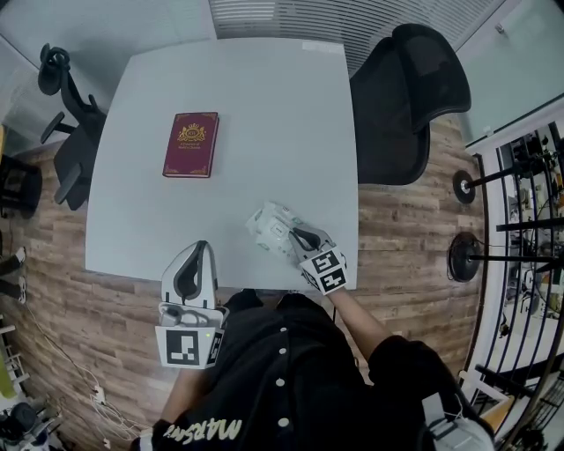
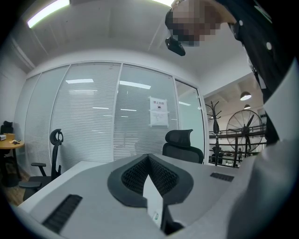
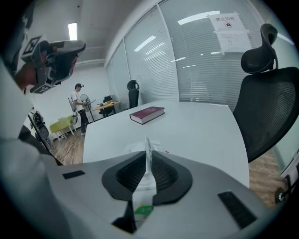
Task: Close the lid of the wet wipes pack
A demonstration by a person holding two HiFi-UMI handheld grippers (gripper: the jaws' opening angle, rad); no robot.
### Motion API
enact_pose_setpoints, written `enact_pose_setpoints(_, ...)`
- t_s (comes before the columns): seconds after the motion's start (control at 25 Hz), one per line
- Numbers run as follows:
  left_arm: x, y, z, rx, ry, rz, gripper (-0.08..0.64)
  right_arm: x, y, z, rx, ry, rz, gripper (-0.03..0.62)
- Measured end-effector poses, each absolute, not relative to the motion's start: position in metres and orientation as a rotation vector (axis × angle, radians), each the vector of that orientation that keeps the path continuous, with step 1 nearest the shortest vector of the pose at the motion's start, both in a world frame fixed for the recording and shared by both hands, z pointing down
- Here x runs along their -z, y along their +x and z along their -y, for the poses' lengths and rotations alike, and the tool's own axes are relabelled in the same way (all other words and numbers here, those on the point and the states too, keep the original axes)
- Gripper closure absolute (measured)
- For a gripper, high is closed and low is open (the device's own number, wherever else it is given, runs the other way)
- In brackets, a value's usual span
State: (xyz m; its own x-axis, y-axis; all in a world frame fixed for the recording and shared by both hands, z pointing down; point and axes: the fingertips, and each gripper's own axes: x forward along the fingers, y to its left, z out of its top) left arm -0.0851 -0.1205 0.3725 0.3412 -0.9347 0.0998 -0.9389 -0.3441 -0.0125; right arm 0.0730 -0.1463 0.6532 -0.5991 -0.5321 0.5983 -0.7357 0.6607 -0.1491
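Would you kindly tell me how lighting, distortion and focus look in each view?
Head view: even soft light on the white table, strong fisheye bending at the edges. Left gripper view: ceiling strip light glares, corners vignetted dark. Right gripper view: wet wipes pack at the jaws looks soft, the book sharper.

The pack (image 1: 270, 225), a soft, crinkled white pouch with green print at one end, is sitting near the front edge of the table (image 1: 264, 97), its thin white edge standing upright and being pinched between the jaws of the right gripper (image 3: 147, 150).
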Motion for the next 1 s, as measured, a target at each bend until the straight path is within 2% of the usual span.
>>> enact_pose_setpoints(1.0, -0.383, -0.098, 0.109, -0.18, 2.477, 1.789, 0.552, -0.678, 0.051, 0.121, -0.48, 0.822, 2.347, 0.514)
